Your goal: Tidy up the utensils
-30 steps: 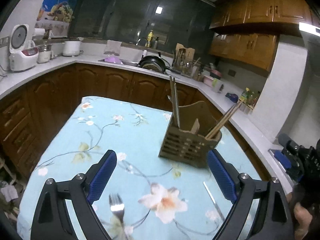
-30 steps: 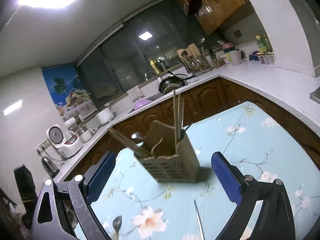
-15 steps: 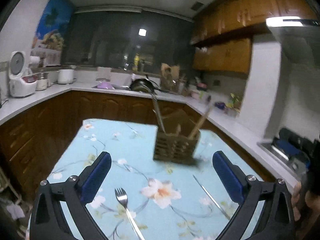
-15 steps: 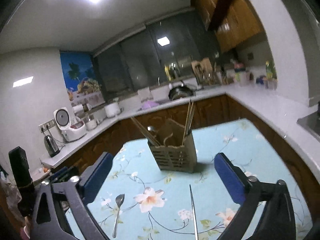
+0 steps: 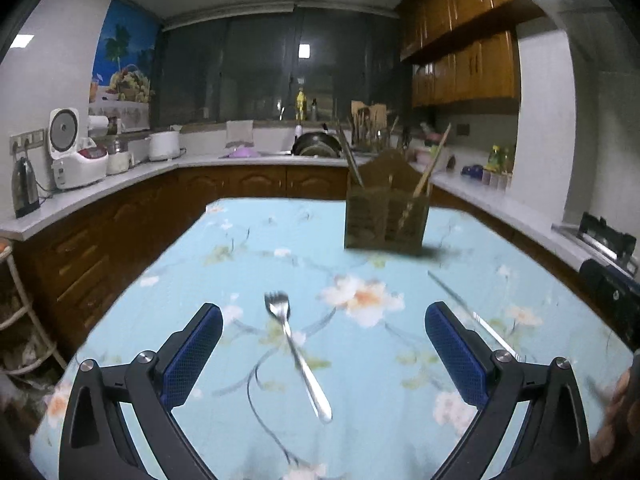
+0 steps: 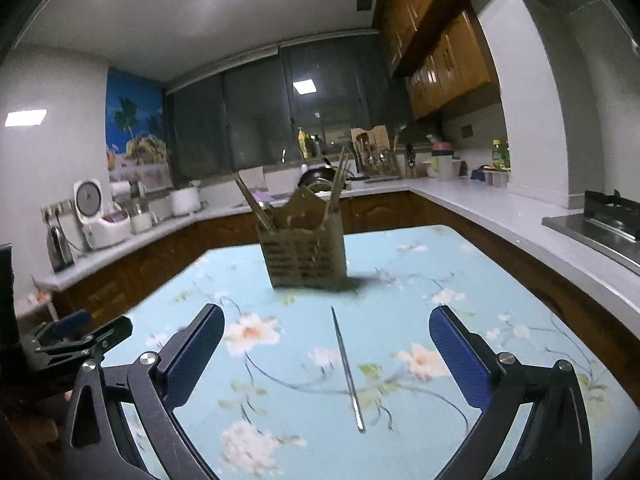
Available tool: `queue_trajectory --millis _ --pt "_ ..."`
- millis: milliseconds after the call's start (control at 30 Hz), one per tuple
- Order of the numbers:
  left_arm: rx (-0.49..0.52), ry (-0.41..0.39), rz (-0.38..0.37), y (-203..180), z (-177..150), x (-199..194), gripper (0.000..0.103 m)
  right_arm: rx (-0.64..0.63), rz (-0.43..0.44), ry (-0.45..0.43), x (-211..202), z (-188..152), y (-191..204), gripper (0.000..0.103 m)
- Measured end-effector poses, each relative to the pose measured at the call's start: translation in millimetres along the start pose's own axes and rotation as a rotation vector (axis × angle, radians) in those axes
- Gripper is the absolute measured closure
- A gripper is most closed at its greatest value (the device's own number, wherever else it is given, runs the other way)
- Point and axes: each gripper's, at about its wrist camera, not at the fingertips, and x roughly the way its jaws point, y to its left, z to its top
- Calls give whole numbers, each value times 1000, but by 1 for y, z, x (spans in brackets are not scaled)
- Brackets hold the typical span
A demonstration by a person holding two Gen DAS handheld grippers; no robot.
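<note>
Your left hand-held gripper (image 5: pixel 323 344) stands wide, with nothing pressed between its blue pads. A fork (image 5: pixel 297 354) lies on the bench (image 5: pixel 192 264) between those fingers, flat on the flowered blue cloth, its tines pointing away from you toward the wooden holder (image 5: pixel 386 216) and its handle running back toward you and slightly right. The pads are apart from it on both sides.

Your right hand-held gripper (image 6: pixel 326 350) is wide too and holds nothing. Between its fingers a thin metal chopstick (image 6: pixel 347 368) lies flat on the cloth, pointing roughly toward the holder (image 6: pixel 306 258), clear of both pads. In the left view the same chopstick (image 5: pixel 472 316) shows as a blurred slanted line to the right of the fork, near your right finger there.

The holder stands upright near the far middle of the bench, well apart from both utensils. Wooden chopsticks (image 6: pixel 250 204) lean out of one side of it, and metal ones (image 6: pixel 338 184) rise from the other; how its compartments divide is too blurred to tell.

In the right view, the left hand-held gripper (image 6: pixel 76 336) shows at the left edge, beside the bench. Behind it, a white counter (image 6: pixel 500 216) runs round the kitchen.
</note>
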Motion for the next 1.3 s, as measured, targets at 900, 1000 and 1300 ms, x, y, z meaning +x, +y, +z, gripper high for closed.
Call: queue_trajectory --millis 900,1000,1300 --pt "60 -28 47 -10 -12 -4 1 -2 -37 -20 -16 -25 -19 0" --pt "68 -25 49 -10 -12 -3 1 3 -34 -26 -17 -23 -19 0" --pt "66 -20 52 -10 -11 -1 1 6 -26 -40 -21 -18 -19 0"
